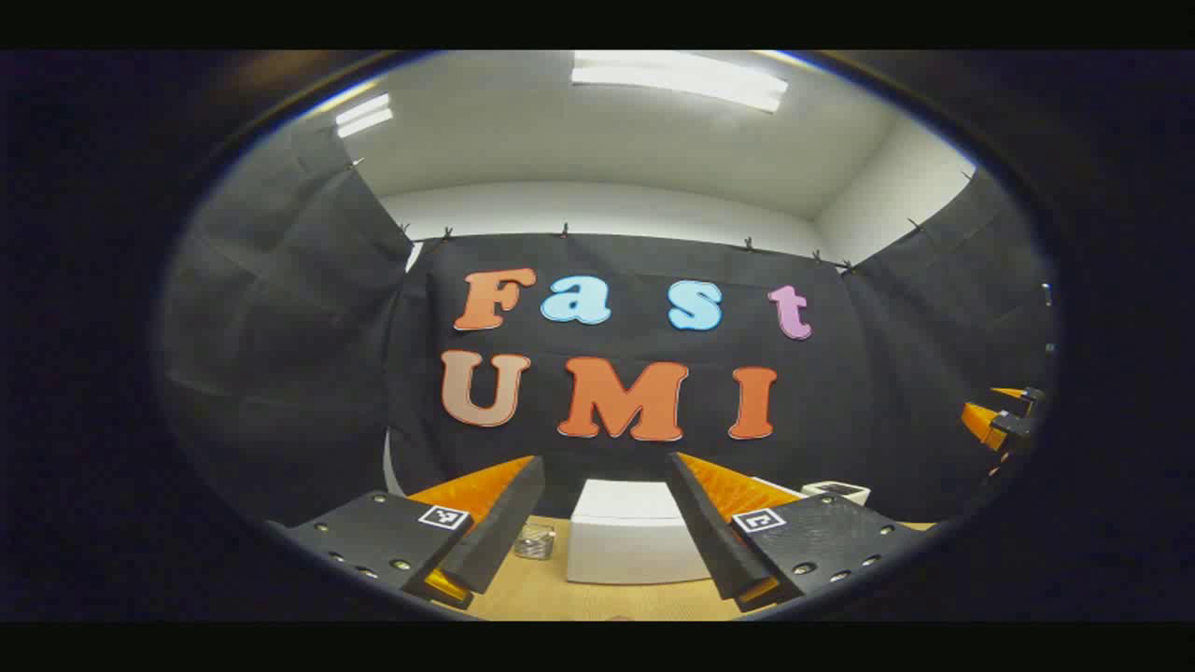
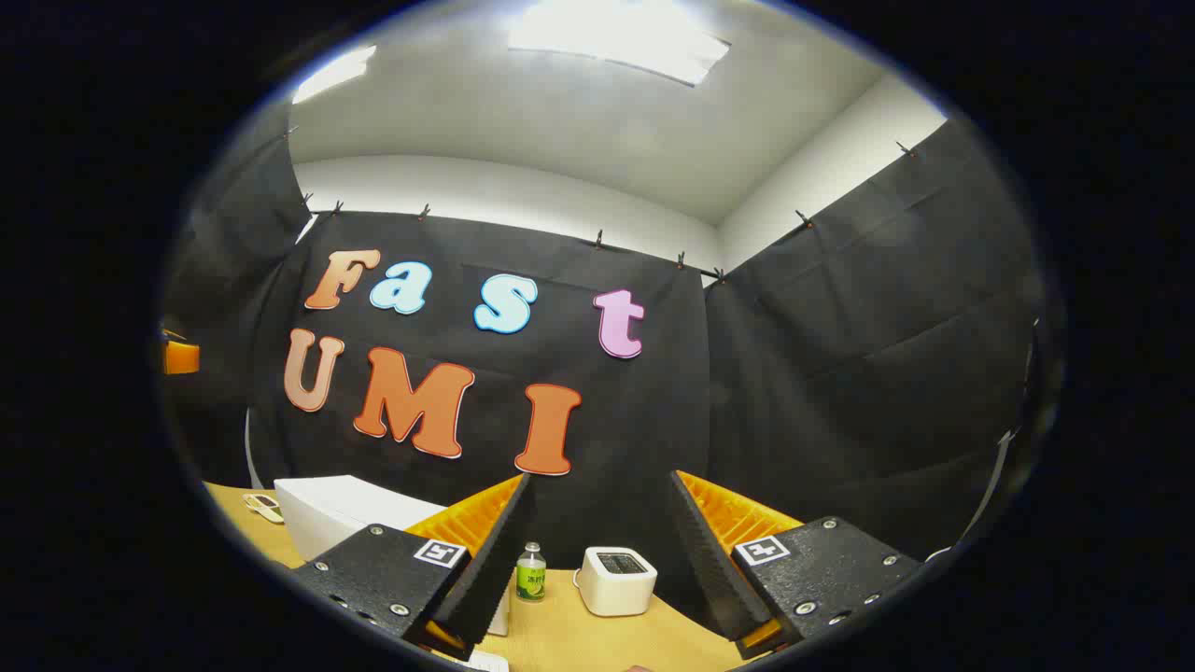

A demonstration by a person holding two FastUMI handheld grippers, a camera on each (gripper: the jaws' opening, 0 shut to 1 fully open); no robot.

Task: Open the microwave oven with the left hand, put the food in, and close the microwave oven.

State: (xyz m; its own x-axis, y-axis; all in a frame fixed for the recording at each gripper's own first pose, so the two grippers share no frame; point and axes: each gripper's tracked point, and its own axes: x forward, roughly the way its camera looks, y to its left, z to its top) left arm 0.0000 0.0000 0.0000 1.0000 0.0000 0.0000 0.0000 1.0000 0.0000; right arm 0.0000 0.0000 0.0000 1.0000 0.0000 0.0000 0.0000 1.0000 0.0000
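Note:
The white microwave oven [image 1: 625, 537] stands on the wooden table straight ahead in the left gripper view, seen from above with its door side turned away or hidden. My left gripper [image 1: 605, 462] hovers above and in front of it, open and holding nothing. In the right gripper view the microwave oven [image 2: 336, 509] is at the lower left. My right gripper [image 2: 599, 478] is open and holds nothing, raised over the table. The right gripper [image 1: 1004, 420] also shows at the far right edge of the left gripper view, and the left gripper [image 2: 179, 357] at the left edge of the right gripper view.
A small clear glass item [image 1: 534, 541] sits left of the microwave. A white toaster [image 2: 616, 579] and a green-labelled bottle [image 2: 530, 571] stand on the table [image 2: 597, 639] near the back wall. Flat white items [image 2: 264, 506] lie at the table's far left.

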